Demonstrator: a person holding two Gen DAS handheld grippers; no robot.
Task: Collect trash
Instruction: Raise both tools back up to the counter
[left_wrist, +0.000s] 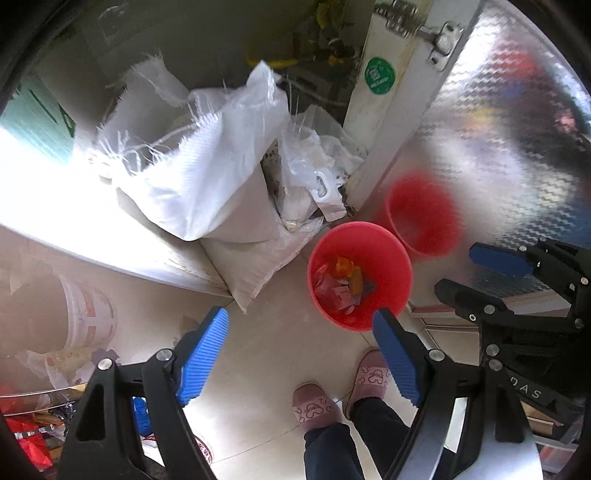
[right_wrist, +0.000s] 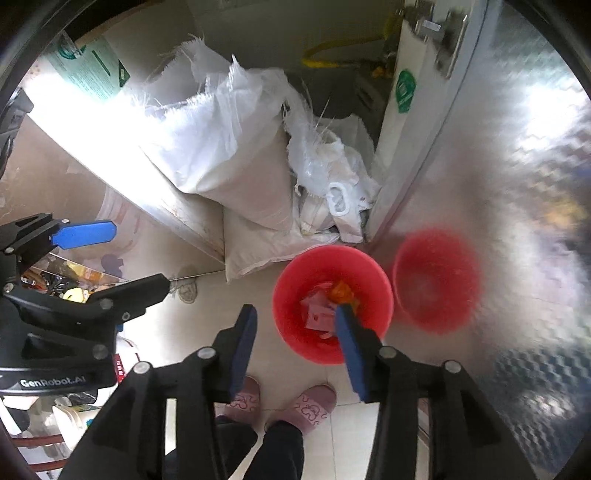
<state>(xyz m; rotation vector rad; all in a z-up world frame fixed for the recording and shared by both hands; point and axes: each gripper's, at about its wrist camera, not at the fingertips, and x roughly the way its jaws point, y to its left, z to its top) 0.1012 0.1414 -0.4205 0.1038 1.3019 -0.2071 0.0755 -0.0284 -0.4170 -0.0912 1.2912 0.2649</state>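
A red bucket (left_wrist: 391, 258) (right_wrist: 369, 288) stands on the tiled floor below both grippers. It holds crumpled wrappers (left_wrist: 343, 280) (right_wrist: 321, 306), pink ones and an orange one. My left gripper (left_wrist: 299, 317) hangs above the floor just left of the bucket, open wide, with nothing between its blue pads. My right gripper (right_wrist: 295, 310) is over the bucket's left rim, open and empty, and the orange wrapper lies in the bucket past its right fingertip. Each gripper shows in the other's view: the right (left_wrist: 458, 269), the left (right_wrist: 138, 254).
White woven sacks (left_wrist: 207, 177) (right_wrist: 221, 147) and plastic bags (left_wrist: 317, 166) are heaped behind the bucket against a white ledge. A shiny metal door (left_wrist: 498, 129) on the right mirrors the bucket. A person's feet in pink slippers (left_wrist: 314, 406) (right_wrist: 314, 406) stand below.
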